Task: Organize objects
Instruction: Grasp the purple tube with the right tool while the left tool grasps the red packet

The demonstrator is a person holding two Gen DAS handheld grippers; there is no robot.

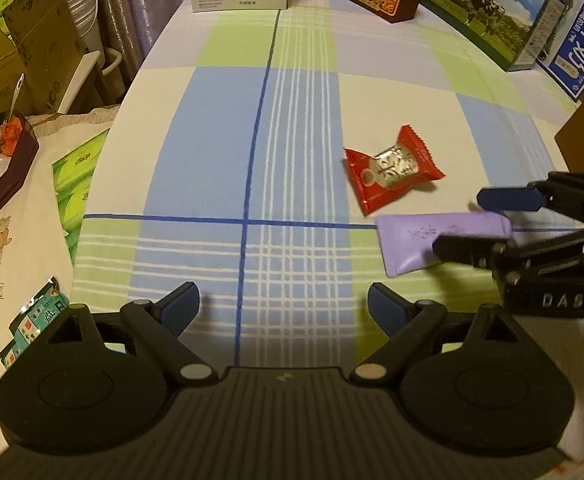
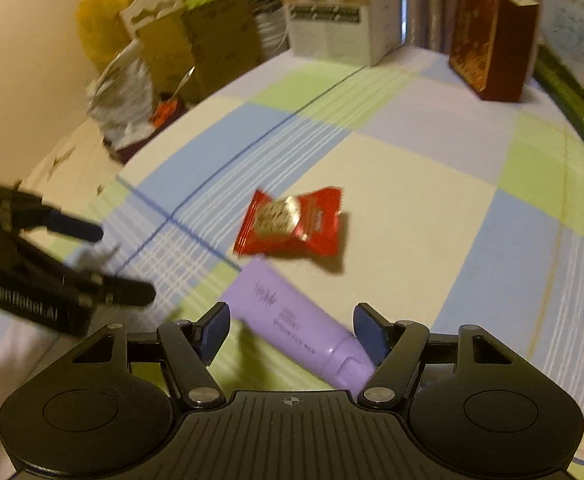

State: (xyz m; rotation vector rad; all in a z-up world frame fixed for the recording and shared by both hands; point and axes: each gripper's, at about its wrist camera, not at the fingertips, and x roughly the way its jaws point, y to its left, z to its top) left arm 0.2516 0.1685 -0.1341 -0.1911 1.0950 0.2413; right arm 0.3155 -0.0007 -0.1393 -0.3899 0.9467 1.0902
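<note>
The right claw [image 2: 290, 338] stands with its jaws apart, straddling the purple tube [image 2: 295, 326] at the bottom centre of the right wrist view; its pads sit either side of the cap end without pressing, so the tube lies flat on the checked surface [image 2: 431, 184], apparently lined up for a grasp. The red candy packet [image 2: 292, 222] lies just above the tube's flat end, near but seemingly apart. The left claw [image 1: 284, 308] hangs wide apart over bare cloth, empty, the tube at its right.
</note>
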